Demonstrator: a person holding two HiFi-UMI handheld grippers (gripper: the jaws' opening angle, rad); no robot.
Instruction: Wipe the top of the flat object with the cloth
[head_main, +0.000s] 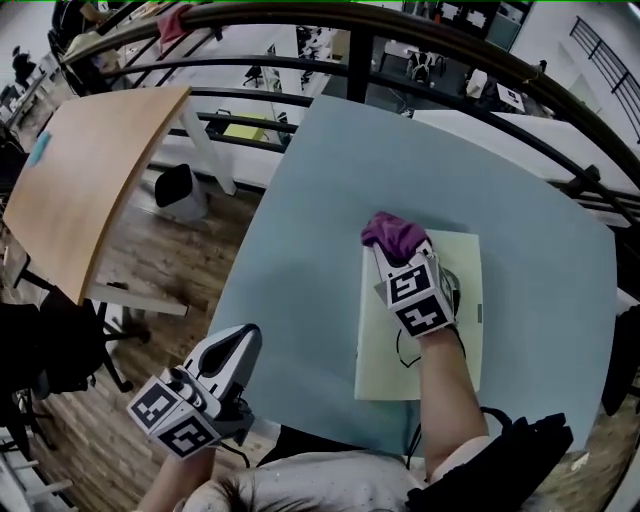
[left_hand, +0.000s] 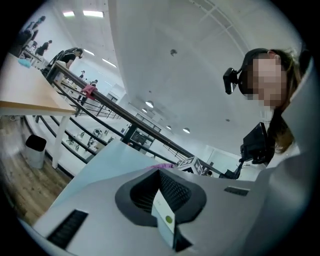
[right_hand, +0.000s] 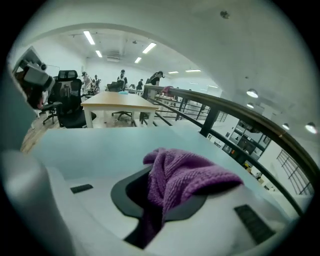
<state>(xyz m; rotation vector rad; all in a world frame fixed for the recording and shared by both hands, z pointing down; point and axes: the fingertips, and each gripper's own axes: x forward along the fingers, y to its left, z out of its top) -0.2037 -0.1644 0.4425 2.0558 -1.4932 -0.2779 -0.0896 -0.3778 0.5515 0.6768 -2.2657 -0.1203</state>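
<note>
Wiping is about to start. The right gripper (head_main: 402, 262) pinches the purple cloth (head_main: 393, 233) at the far end of the pale flat object (head_main: 378, 352). The left gripper (head_main: 236, 350), jaws pressed together, hangs near-left. Next, probably: press the cloth down and sweep nearward.

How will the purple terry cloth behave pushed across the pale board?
Likely floppy: the purple terry cloth droops in folds from the right claw. Its looped pile probably drags, so it may bunch on the pale board.

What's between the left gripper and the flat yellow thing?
Nothing. In the head view, only bare blue table lies between the left gripper and the flat yellow thing.
</note>
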